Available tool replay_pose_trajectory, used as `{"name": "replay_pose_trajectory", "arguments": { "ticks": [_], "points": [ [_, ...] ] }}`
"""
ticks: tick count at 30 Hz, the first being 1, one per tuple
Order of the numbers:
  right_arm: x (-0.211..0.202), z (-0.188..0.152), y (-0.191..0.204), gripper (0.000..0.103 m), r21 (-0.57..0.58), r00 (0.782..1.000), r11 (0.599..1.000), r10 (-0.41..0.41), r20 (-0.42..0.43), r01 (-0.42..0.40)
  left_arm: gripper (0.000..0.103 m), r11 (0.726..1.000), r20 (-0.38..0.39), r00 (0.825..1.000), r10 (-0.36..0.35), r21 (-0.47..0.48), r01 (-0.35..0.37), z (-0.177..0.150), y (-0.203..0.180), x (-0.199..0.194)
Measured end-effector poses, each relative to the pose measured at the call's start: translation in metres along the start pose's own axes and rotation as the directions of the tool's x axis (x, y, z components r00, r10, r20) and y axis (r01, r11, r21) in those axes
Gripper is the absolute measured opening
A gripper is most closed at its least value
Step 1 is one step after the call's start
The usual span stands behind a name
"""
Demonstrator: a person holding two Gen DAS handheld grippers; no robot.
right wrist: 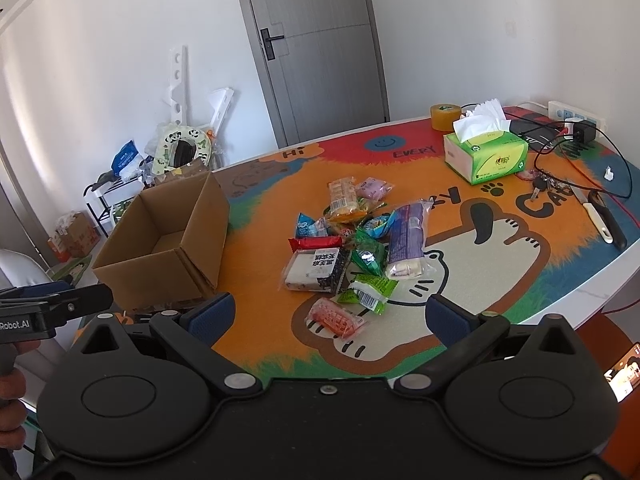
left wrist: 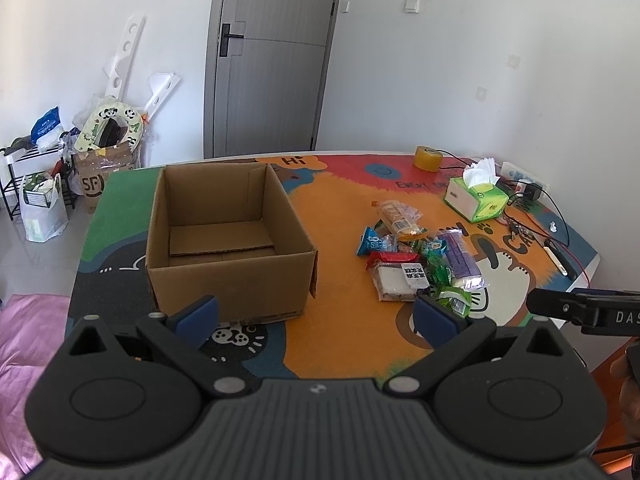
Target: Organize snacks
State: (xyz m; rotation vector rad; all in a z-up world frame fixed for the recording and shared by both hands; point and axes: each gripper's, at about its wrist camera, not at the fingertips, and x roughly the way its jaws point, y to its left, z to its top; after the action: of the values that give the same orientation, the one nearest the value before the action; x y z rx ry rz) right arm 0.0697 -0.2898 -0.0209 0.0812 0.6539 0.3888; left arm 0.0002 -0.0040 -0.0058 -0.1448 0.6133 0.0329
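Bright cartoon matting covers the surface (right wrist: 280,168), with a grey door (right wrist: 320,52) and white walls behind. On it the snacks (right wrist: 352,240) lie in a loose heap, none yet in the cardboard box (left wrist: 224,240), which stands open and bare inside. In the right wrist view the heap sits at about 12 o'clock from the right hand-held gripper (right wrist: 328,316); nearest is a small pink-orange packet (right wrist: 336,318), lying almost between the spread fingers, its long axis slanting from 10 o'clock to 4 o'clock. Just beyond it come a green packet (right wrist: 368,290), a black-and-white bar (right wrist: 316,270) and a long purple pack (right wrist: 406,240), which points roughly away from the camera.

From the left hand-held gripper (left wrist: 316,314) the same heap lies toward 1 o'clock, while the box stands near 11 o'clock, just past its left finger. Both hand-held grippers are released, jaws wide, grasping nothing.

My judgement: the right one is nearer the snacks and better lined up, so it should take the first packet, then carry it toward 10 o'clock to the box. The left is better placed near the box.

Farther off, near 1 o'clock, stand a green tissue box (right wrist: 486,156) and a tape roll (right wrist: 444,117), with cables (right wrist: 580,168) beyond.
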Motion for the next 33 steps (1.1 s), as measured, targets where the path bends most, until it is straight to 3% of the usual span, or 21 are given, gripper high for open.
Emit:
{"name": "replay_pose_trajectory", "arguments": {
  "ticks": [10, 27, 33],
  "points": [
    [0.002, -0.003, -0.005, 0.103, -0.035, 0.998, 0.999, 0.019, 0.065, -0.017, 0.103, 1.000, -0.014, 1.000, -0.011, 0.028, 0.012, -0.002, -0.010, 0.010],
    [0.039, -0.020, -0.039, 0.103, 0.017, 0.999, 0.999, 0.029, 0.038, -0.030, 0.102, 0.994, -0.012, 0.996, -0.089, 0.069, 0.090, -0.011, -0.040, 0.057],
    [0.058, -0.024, -0.049, 0.091, 0.046, 0.998, 0.997, 0.065, 0.019, -0.065, 0.100, 0.987, -0.048, 0.990, -0.136, 0.083, 0.140, -0.021, -0.050, 0.079]
  ]
}}
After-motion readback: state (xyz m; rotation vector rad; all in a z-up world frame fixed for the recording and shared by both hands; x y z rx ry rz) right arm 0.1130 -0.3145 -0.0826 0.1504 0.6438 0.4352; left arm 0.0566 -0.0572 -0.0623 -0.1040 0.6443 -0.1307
